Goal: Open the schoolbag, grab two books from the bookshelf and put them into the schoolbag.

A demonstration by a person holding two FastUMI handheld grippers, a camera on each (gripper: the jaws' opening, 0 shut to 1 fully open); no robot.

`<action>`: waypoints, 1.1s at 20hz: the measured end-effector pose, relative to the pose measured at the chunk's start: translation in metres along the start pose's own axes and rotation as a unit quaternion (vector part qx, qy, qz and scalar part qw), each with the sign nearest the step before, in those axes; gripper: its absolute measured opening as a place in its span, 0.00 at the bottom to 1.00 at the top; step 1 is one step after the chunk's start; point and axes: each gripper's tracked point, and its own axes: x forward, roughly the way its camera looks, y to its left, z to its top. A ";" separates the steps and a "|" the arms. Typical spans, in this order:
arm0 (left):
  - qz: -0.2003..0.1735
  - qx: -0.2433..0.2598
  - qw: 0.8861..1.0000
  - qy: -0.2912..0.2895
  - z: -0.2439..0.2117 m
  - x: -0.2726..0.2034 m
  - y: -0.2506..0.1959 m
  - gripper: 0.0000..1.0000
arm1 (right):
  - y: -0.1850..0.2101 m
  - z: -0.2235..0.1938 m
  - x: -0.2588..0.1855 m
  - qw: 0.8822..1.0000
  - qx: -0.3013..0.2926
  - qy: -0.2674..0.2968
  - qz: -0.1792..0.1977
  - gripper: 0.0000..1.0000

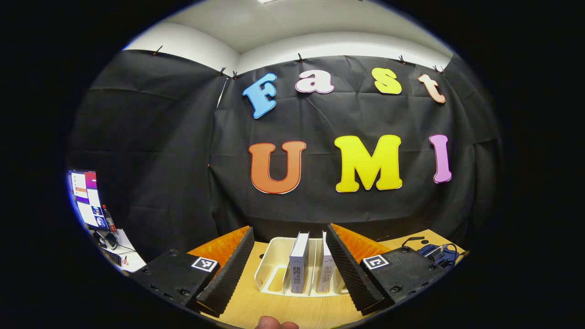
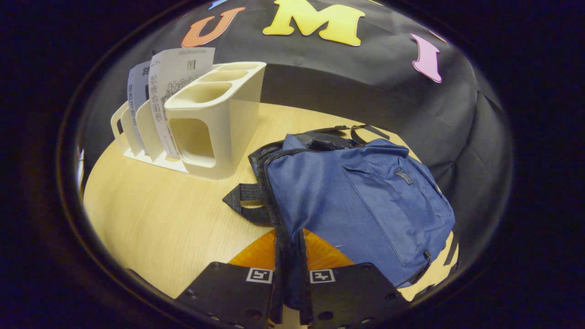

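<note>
Left tool (image 1: 289, 265): held low and level over the desk (image 1: 283, 310), aimed at the bookshelf (image 1: 274, 267) near the desk's far edge. Its ribbed fingers are spread wide apart, nothing between them. A fingertip (image 1: 274, 323) of the holding hand shows at the bottom of the left gripper view.

Bookshelf: cream moulded plastic, slotted, rounded corners. Two books (image 1: 299, 262) stand upright in its slots, pale covers, spines facing the tool.

Right tool (image 2: 289, 278): pitched down over the schoolbag (image 2: 361, 205), fingers closed together on a black strip at the bag's zipper edge. Can't tell whether it's the pull or the strap.

Schoolbag: blue woven fabric, wrinkled, black webbing handle, lying flat toward the desk's right edge, just beside the bookshelf. Desk: light woodgrain.
</note>
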 end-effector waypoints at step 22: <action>-0.078 -0.008 0.993 0.088 -0.012 0.085 -0.090 0.99 | -0.193 0.098 -0.142 0.995 0.073 -0.073 0.001 0.00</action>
